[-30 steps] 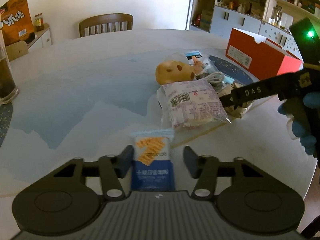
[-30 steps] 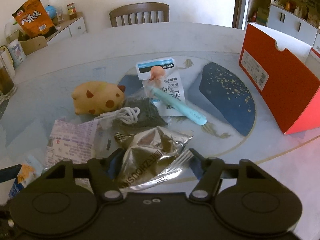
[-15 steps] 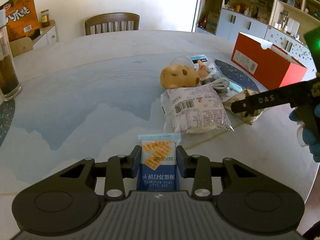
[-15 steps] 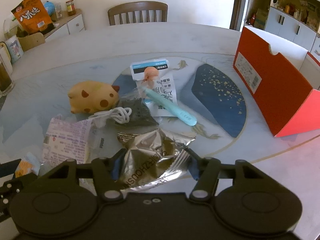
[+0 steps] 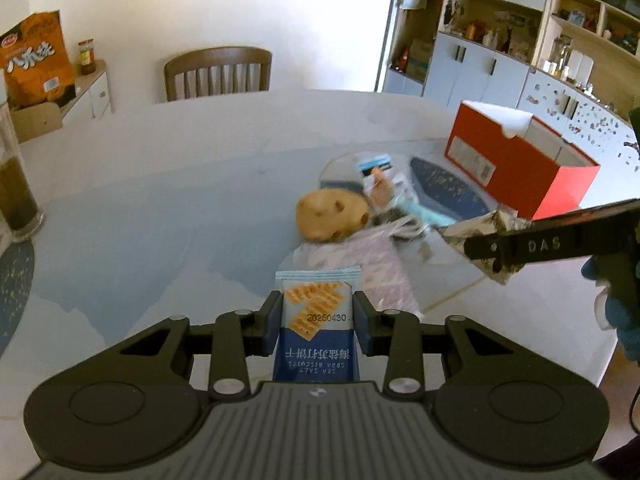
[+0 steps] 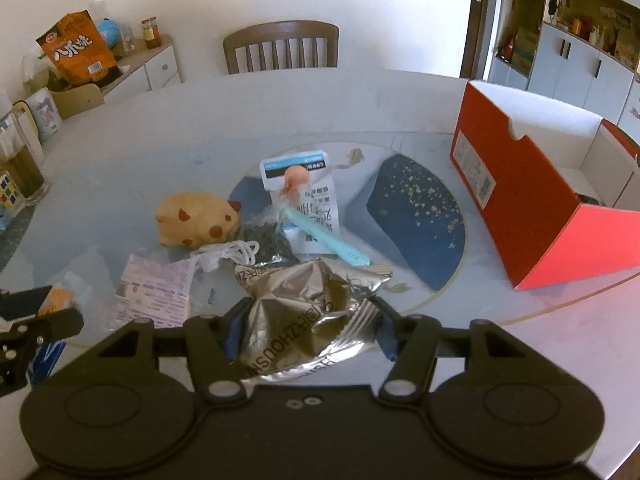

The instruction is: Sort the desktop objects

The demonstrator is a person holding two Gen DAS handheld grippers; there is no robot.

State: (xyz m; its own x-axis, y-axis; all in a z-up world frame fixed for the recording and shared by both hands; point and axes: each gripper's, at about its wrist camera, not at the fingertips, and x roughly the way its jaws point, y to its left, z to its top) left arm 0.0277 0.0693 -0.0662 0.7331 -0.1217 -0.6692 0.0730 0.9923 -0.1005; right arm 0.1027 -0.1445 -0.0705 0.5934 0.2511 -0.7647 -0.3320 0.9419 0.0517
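Note:
My left gripper (image 5: 316, 322) is shut on a blue and white soda biscuit packet (image 5: 314, 312), held clear of the table. A crumpled silver foil snack bag (image 6: 308, 316) is clamped in my right gripper (image 6: 310, 330), also lifted off the table; the same foil bag (image 5: 480, 236) shows in the left wrist view at the right. On the table lie a tan spotted pig toy (image 6: 196, 220), a pale pink packet (image 6: 154, 296), a white coiled cable (image 6: 232, 252), a dark bag (image 6: 266, 238) and a carded teal brush (image 6: 308, 204). An open red box (image 6: 532, 196) stands at the right.
A tall glass of dark liquid (image 5: 16, 184) stands at the table's left edge. A wooden chair (image 6: 280, 48) sits behind the round table. An orange snack bag (image 6: 76, 52) rests on the side cabinet. Cupboards (image 5: 500, 56) line the far right wall.
The left jaws closed on the biscuit packet and lifted it. The right gripper tightened on the foil bag and raised it off the table too.

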